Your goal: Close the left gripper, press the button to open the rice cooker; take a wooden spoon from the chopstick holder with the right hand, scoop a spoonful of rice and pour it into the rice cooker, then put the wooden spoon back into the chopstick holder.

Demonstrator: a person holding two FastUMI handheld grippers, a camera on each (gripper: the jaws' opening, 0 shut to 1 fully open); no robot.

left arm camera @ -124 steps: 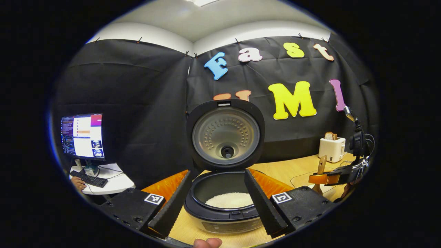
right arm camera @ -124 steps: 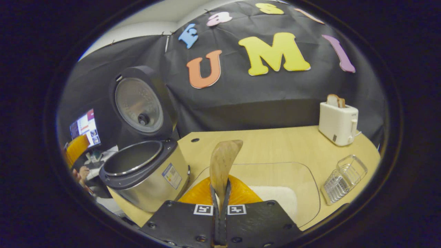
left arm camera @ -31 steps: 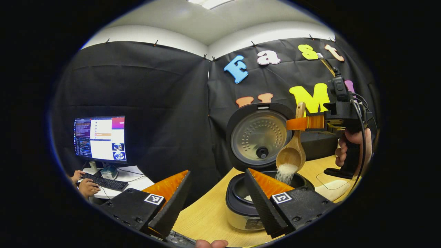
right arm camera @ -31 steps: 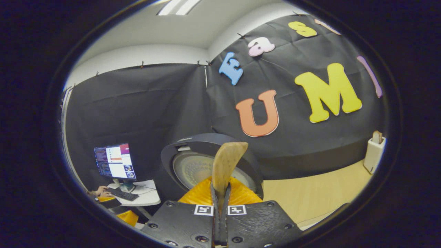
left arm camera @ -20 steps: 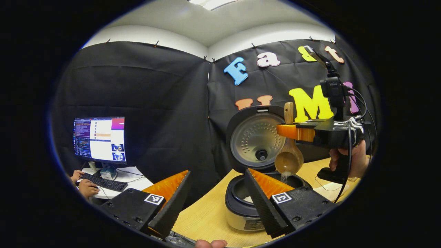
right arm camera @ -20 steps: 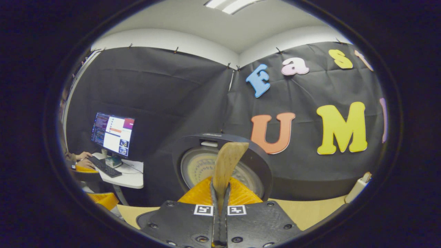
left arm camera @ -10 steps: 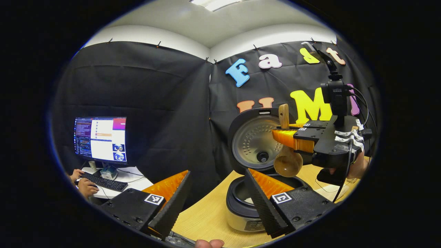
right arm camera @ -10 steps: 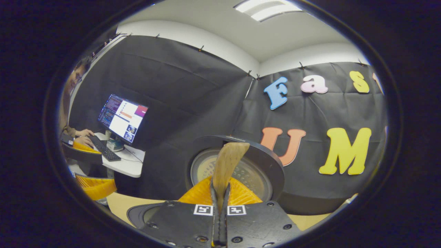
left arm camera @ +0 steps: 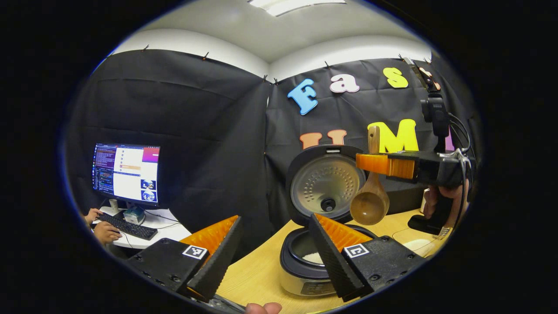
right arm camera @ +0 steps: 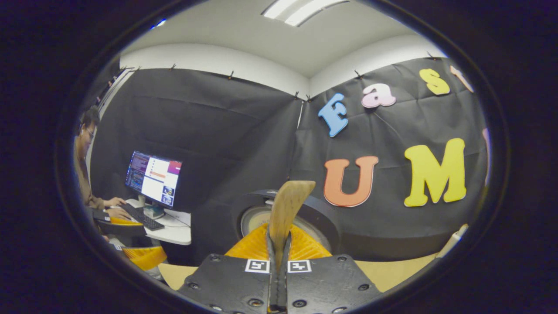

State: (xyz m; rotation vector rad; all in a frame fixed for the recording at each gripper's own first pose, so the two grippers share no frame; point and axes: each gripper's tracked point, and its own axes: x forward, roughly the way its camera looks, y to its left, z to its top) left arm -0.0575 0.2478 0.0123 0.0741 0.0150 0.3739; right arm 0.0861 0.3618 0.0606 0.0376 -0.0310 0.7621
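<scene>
Black cloth walls close off the booth behind a pale wooden worktop (left arm camera: pixel 261 279). On it stands the rice cooker (left arm camera: pixel 305 268), its lid (left arm camera: pixel 326 183) raised upright and its dark inner pot holding a low layer of white rice (left arm camera: pixel 314 257).

The left hand-held gripper (left arm camera: pixel 272 257) sits low and near the cooker with its jaws spread wide, nothing between them; its right finger overlaps the cooker's rim in the left gripper view.

The right hand-held gripper (left arm camera: pixel 370 162) is held level above and to the right of the open pot, a hand (left arm camera: pixel 440 198) wrapped around its grip below. Its fingers are clamped narrow on the handle of the wooden spoon (left arm camera: pixel 370 198), which hangs bowl-down with the bowl looking bare, hanging above the pot's rim. In the right gripper view the spoon's handle (right arm camera: pixel 285 213) rises from between the pinched fingers, with the cooker lid (right arm camera: pixel 270 213) behind it.

Off to the left, a person types at a keyboard (left arm camera: pixel 128 226) before a lit monitor (left arm camera: pixel 126 173).
</scene>
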